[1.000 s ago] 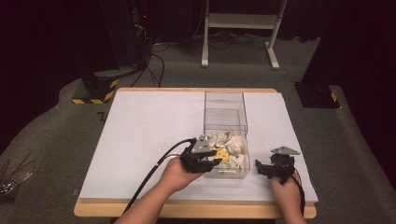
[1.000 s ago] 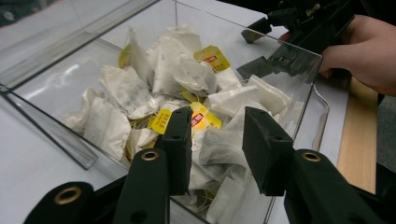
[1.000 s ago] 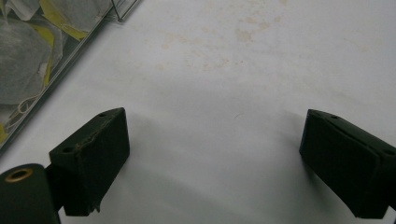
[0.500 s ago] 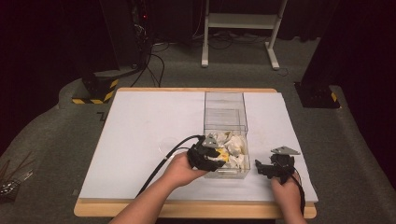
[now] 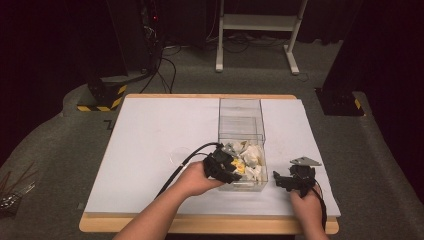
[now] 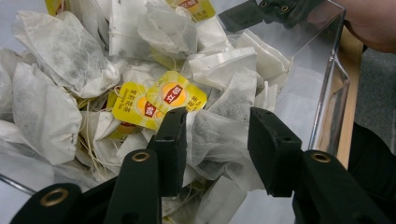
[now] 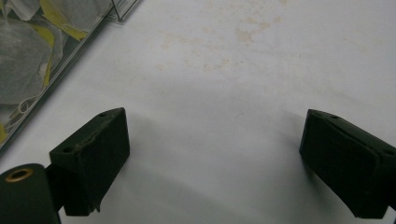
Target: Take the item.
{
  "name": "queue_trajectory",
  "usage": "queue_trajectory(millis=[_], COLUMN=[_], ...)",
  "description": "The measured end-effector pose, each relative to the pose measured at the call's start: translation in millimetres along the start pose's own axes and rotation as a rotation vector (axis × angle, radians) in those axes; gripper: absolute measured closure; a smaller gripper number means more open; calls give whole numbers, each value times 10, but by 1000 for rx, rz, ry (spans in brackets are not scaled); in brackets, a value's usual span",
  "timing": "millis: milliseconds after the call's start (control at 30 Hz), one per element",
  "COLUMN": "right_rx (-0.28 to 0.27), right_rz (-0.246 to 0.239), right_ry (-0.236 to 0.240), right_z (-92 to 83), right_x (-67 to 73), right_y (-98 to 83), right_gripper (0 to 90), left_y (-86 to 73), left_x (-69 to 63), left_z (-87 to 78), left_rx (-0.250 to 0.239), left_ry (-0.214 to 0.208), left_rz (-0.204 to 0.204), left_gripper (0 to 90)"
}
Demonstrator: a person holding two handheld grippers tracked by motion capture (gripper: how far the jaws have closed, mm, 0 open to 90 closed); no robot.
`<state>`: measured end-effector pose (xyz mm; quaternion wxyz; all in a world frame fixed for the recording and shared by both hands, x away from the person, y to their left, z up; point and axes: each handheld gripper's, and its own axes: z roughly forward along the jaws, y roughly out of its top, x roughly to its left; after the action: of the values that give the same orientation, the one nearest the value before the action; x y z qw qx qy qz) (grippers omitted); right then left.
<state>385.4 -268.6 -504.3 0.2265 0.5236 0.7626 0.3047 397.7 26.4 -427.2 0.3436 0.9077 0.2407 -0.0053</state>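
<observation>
Both jaws of the left gripper (image 6: 217,140) are standing apart inside the clear plastic box (image 5: 260,182), one on each side of a white tea bag (image 6: 212,135). The jaws are not yet pressing it; I cannot tell if they are touching the paper. Just above the left jaw a yellow paper tag (image 6: 176,95) is lying on the heap of tea bags (image 6: 60,79), and a second yellow tag is sitting beside it, partly under it. The heap is filling the near part of the box, and thin strings are running between the bags.

In the high view the left gripper (image 5: 225,165) is reaching into the near end of the box from its left side, and the left hand (image 5: 192,179) is holding it, with the black cable (image 5: 182,165) trailing over the white table sheet (image 5: 150,140). The far part of the box is looking empty.

The right gripper (image 5: 295,179) is resting on the sheet just right of the box, held by the right hand (image 5: 307,206). Its jaws (image 7: 215,158) are spreading wide over bare sheet, holding nothing. The sheet there is showing faint brownish stains (image 7: 243,35), and the wall of the box is appearing at the upper left of the right gripper view.
</observation>
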Motion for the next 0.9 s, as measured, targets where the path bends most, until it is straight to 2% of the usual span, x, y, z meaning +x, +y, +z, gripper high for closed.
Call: queue_trajectory(millis=[167, 333, 600, 700, 800, 900], right_rx=[0, 0, 0, 0, 0, 0], right_rz=[0, -1, -1, -1, -1, -1], right_ry=[0, -2, -2, -2, -2, -2], right_z=[0, -1, -1, -1, -1, -1], right_x=[0, 2, 3, 3, 3, 3], right_y=[0, -1, 0, 0, 0, 0], right_gripper=[81, 82, 82, 82, 82, 82], left_y=[0, 2, -20, -37, -45, -57], left_x=[8, -38, -89, -97, -112, -137], left_z=[4, 31, 28, 28, 24, 16], left_rx=[7, 41, 68, 62, 57, 28], left_ry=[0, 41, 73, 82, 90, 95], left_rz=[9, 49, 97, 104, 112, 117], left_gripper=[621, 684, 820, 880, 897, 899])
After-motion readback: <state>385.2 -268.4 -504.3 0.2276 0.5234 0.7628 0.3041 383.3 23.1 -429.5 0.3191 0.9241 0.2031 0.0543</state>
